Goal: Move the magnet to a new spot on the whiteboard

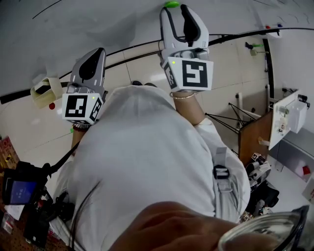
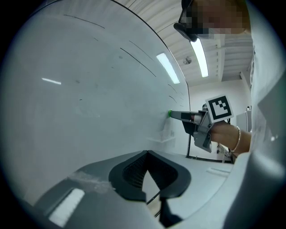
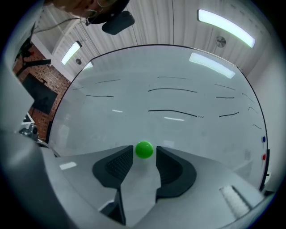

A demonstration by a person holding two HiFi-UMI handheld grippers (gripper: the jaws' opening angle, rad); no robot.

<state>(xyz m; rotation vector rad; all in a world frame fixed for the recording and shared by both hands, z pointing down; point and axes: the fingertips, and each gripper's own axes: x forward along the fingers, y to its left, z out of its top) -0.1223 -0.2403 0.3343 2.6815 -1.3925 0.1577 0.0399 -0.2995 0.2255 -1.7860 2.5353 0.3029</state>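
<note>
Whiteboard point(image 3: 134, 125), lightly marked; green magnet point(image 3: 144, 150) sits on it between the parted jaws of the right gripper point(image 3: 145, 156) — not yet pinched. Advise centring, closing squarely on its sides, then pulling straight off. Left gripper point(image 2: 147, 154) is closed, empty.

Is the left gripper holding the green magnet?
No, the left gripper is shut and empty; the green magnet sits between fingers of the right gripper.

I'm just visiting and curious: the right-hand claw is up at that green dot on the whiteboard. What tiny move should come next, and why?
Probably close the right gripper. Its jaws stand apart with the green magnet between their tips, seemingly not yet pinched, so it can't be pulled off the whiteboard until they grip it.
</note>
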